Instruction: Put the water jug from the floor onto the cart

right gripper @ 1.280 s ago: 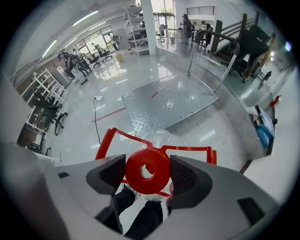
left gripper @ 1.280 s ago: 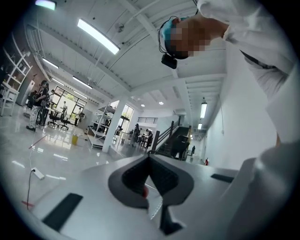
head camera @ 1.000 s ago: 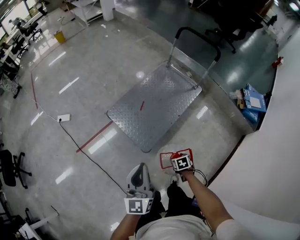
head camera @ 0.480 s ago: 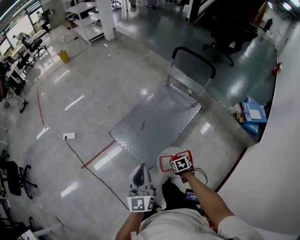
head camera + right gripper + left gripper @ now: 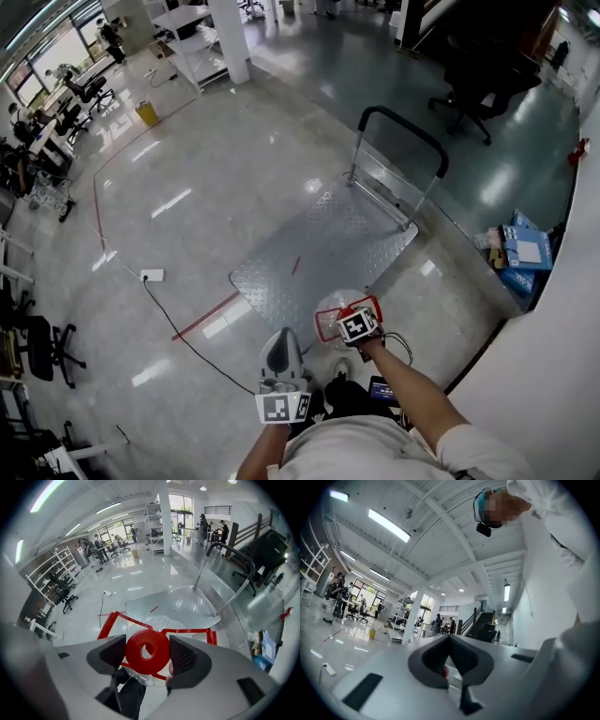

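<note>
Right gripper [image 5: 147, 651]: pinching the water jug [image 5: 161, 623] by its red cap.
Left gripper [image 5: 449, 660]: jaws pressed together, empty, farther off.
Jug: directly beneath the right gripper, neck up, at the cart [image 5: 328, 253] deck's near edge; deck lies ahead.

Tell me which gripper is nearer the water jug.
Right. The right gripper is clamped on the red cap of the water jug; the left gripper is shut, apart, at its left.
</note>
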